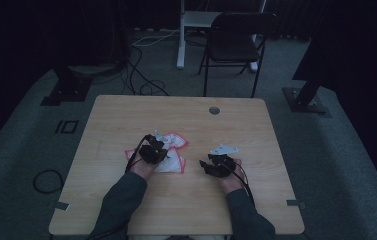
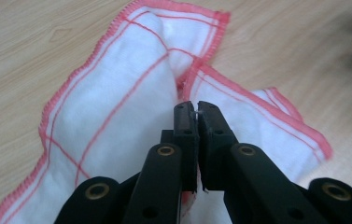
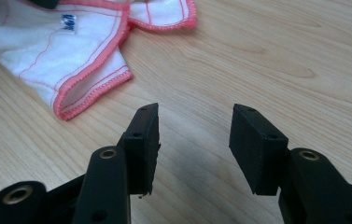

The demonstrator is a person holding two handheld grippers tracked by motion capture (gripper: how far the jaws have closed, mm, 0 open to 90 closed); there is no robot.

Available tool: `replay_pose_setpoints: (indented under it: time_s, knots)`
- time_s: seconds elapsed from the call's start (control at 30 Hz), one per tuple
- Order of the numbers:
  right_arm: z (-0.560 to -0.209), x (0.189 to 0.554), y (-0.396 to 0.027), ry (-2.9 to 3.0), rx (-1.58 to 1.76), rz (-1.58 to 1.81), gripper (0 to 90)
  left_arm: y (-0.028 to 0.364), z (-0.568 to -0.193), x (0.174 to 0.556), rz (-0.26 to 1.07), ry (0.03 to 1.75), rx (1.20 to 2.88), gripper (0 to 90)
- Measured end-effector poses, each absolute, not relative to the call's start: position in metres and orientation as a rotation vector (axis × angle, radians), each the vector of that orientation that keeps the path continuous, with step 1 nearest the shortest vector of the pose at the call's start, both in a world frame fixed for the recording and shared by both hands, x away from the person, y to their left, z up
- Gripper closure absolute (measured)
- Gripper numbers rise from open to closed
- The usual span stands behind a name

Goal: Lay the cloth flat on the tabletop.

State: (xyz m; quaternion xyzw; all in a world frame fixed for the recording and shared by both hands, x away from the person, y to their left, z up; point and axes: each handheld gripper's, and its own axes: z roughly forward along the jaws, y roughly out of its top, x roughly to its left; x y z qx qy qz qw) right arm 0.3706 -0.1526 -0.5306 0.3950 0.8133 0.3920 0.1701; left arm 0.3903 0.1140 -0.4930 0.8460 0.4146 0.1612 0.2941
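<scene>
Cloth [image 2: 117,93], white with red checks and a red hem, lies rumpled on the wooden desk [image 1: 186,200] a little left of centre. Left tongs [image 2: 197,106] sit pressed together right at a raised fold, seemingly nipping a sliver of fabric. Right tongs [image 3: 194,135] hover spread over bare wood, just beside the cloth's corner.

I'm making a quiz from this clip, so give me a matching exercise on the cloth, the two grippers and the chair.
Things:
1. left gripper
2. right gripper
3. cloth
4. chair

States or places:
A. white with red edging, crumpled on the table
B. jaws apart over bare wood
C. beyond the table's far edge
D. jaws closed on fabric

Pairs: 1-D, 2-B, 3-A, 4-C
</scene>
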Motion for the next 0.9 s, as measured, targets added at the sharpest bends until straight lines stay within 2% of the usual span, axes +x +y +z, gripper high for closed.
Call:
replay_pose_setpoints:
  time_s: [0.57,0.9]
  knots:
    - [-0.531,0.372,-0.135,2.337,1.094,1.114,53.5,0.155,-0.502,0.322,0.392,1.11,2.096,88.8]
    - [-0.531,0.377,-0.123,2.347,1.085,1.117,54.5,0.167,-0.515,0.281,0.359,1.078,2.09,87.3]
